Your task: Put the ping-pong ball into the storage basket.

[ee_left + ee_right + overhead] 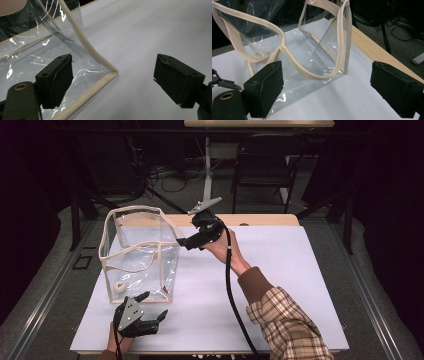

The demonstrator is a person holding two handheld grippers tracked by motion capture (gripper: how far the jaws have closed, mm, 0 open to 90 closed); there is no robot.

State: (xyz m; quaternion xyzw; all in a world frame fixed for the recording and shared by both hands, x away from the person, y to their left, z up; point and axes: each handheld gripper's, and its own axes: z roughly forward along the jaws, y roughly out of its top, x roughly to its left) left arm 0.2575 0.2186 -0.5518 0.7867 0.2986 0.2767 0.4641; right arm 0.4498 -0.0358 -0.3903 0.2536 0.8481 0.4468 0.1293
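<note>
Your bench [280, 270], covered in white, stands in a dark room. The clear bag [140, 252] with cream trim stands upright at its left side, mouth open, with a small pale round thing [119, 287] inside near its front wall. Your right tongs [181, 242] sit just beside the bag's upper right rim, jaws spread wide with nothing between them. Your left tongs [152, 307] rest near the bag's front bottom corner, also wide open and empty.
</note>
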